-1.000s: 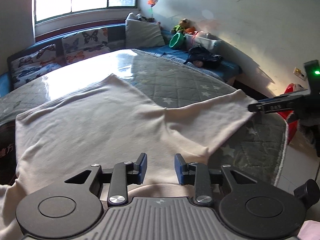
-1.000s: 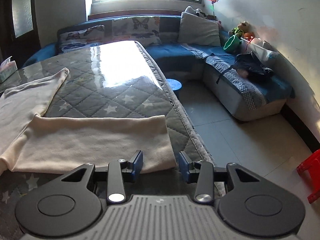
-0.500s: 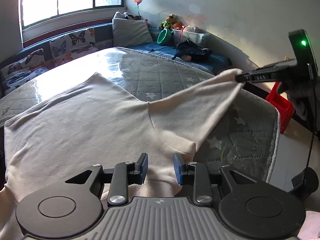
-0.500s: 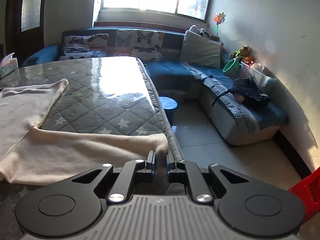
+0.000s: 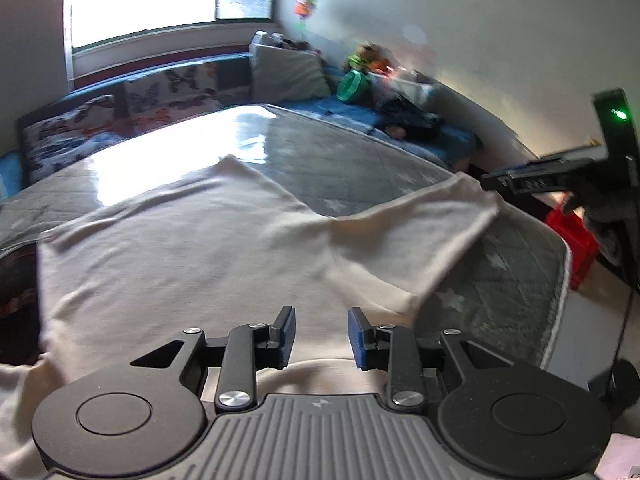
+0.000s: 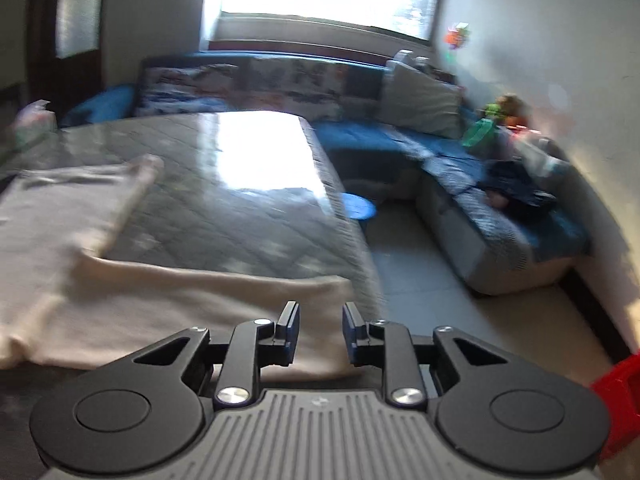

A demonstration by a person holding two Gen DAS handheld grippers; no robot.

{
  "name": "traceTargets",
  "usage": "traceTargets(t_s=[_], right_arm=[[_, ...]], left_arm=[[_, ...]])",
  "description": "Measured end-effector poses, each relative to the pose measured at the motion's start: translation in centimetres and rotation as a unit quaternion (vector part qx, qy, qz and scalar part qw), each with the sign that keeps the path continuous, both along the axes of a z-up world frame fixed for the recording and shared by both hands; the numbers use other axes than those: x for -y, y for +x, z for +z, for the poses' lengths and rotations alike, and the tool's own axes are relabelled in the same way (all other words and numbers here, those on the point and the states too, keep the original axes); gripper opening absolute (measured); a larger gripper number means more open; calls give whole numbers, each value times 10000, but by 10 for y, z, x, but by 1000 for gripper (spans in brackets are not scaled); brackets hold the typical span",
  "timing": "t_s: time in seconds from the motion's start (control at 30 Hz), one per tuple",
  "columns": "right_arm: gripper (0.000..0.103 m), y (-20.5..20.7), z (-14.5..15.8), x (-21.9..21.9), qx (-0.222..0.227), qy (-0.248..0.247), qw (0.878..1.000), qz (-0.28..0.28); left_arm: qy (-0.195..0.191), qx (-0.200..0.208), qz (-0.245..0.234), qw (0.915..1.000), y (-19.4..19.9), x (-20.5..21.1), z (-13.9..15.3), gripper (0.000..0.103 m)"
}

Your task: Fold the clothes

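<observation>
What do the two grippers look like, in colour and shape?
Both look alike. The left gripper and the right gripper have black linkage arms with silver screws, blue finger pads, round black discs and a grey ribbed body. Seen from the left wrist, the right gripper carries a green light and a thin black cable.

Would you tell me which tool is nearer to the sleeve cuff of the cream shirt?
The right tool: its tips sit at the sleeve cuff, jaws opening. The left tool hangs over the shirt body, away from the cuff.
</observation>
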State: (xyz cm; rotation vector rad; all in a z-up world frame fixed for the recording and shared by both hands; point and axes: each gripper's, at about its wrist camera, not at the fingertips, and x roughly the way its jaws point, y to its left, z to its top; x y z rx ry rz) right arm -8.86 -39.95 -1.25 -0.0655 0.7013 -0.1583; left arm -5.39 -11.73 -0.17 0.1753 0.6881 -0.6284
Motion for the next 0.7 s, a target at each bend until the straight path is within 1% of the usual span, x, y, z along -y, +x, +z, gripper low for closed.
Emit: traceTargets(t_s=[0.13,0.2,0.3,0.33,0.37,0.43,0.53,0.67,0.7], right_arm=[[24,9,8,-32,34,198,9977,645],[24,15,11,-50,21,308,9948,974],[27,25,10,-83,-45,380,9884,1472],[30,27,9,-95,-67,378,9858,1634],[31,29,8,-105,-83,388,9830,1790],[31,32,7,-127,-133,411,9766,2105],[32,34,5,-155,-219,407,9663,2533],[33,32,2,-185,-329,415,9531,2979],[33,32,1,-191,-358,405,9499,3080]], left_arm=[[-14,83,564,9984,2,-33,6,33],[0,111,944,9955,4,-55,7,34],[99,183,1643,9862,7,-92,6,35],[146,199,1880,9819,8,-104,5,36],[179,191,2148,9763,11,-119,4,36],[245,175,2680,9629,16,-148,3,36],[329,179,3427,9387,26,-189,0,37],[525,199,4146,9083,45,-235,-5,38],[589,226,4222,9043,49,-242,-7,38]])
